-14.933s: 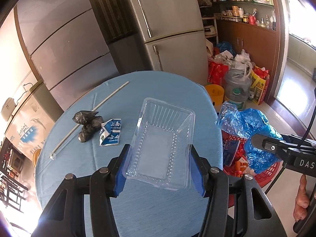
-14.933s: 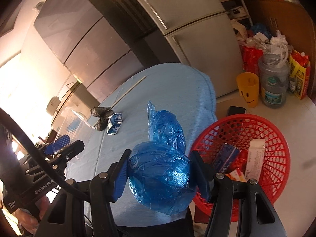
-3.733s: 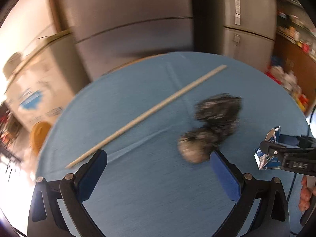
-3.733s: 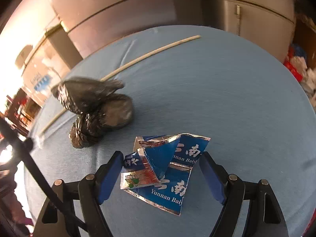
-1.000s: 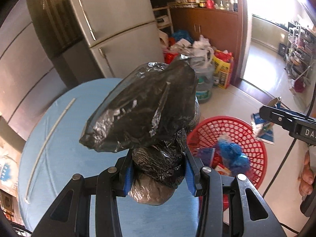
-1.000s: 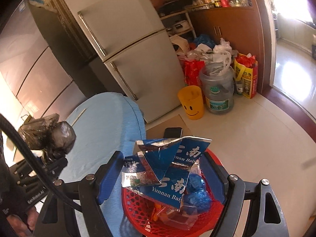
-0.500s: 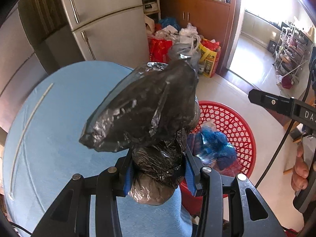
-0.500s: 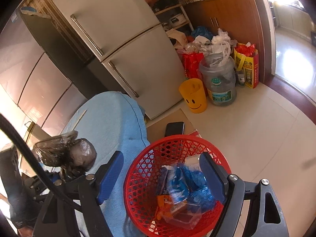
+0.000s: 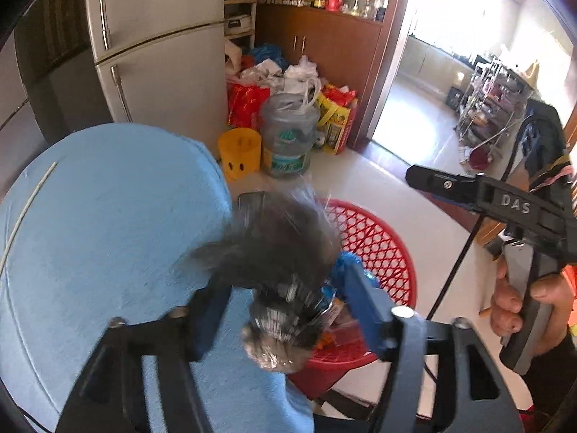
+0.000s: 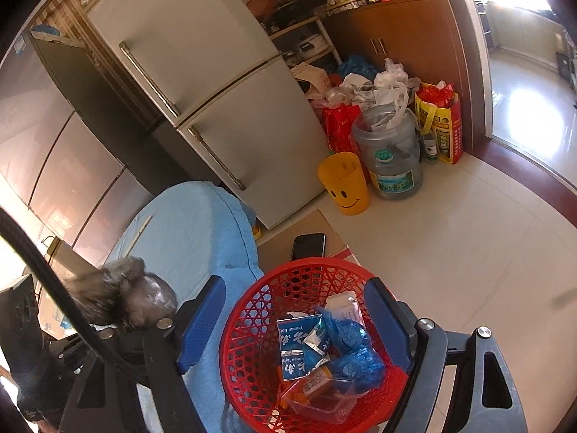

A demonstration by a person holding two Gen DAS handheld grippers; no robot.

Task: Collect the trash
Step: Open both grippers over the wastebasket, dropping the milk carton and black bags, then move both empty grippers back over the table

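Observation:
A crumpled black plastic bag [image 9: 277, 263], blurred by motion, sits between the spread blue pads of my left gripper [image 9: 285, 310], over the edge of the blue table beside the red basket [image 9: 378, 238]. The pads do not visibly press it. It also shows in the right wrist view [image 10: 122, 296]. My right gripper [image 10: 295, 328] is open and empty above the red basket [image 10: 252, 332], which holds a blue carton [image 10: 299, 346], a blue bag [image 10: 353, 346] and a clear tray [image 10: 321, 400].
A round table with a blue cloth [image 9: 108, 223] carries a thin white stick [image 9: 25, 205]. A yellow smiley bin [image 10: 346, 184], a water jug [image 10: 389, 151], a phone [image 10: 308, 245], bags and a fridge [image 10: 216, 90] stand behind the basket.
My left gripper has opened and the black bag is loose and dropping toward the basket. The right gripper stays open over the basket, slightly closer.

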